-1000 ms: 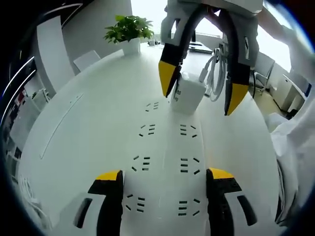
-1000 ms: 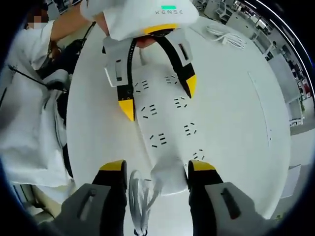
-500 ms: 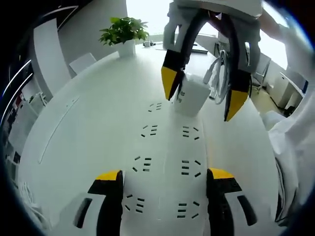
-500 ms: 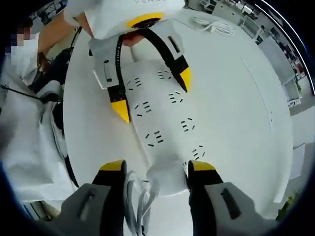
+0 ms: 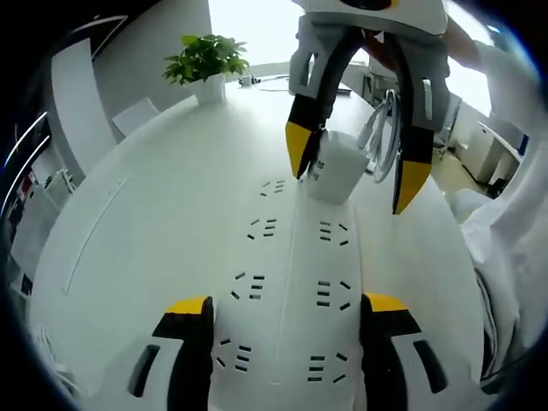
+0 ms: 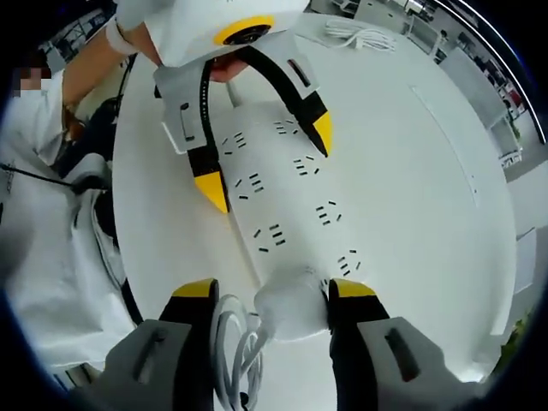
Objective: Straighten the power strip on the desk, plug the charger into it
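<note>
Two grippers worked one power strip (image 5: pixel 291 274) that lay flat on the white table (image 5: pixel 154 231).

The left gripper (image 5: pixel 287 317) hovered over the strip's near end, fingers spread wide with the strip between them and gripping nothing. The right gripper (image 6: pixel 265 295) reached in from the far end, its fingers set either side of the charger (image 6: pixel 291 304); whether they pinched it could not be told. The charger stood at the strip's far sockets, its coiled cable (image 6: pixel 235 351) beside it. It looked light, rigid and smooth, likely slippery, best held by its flat sides.
</note>
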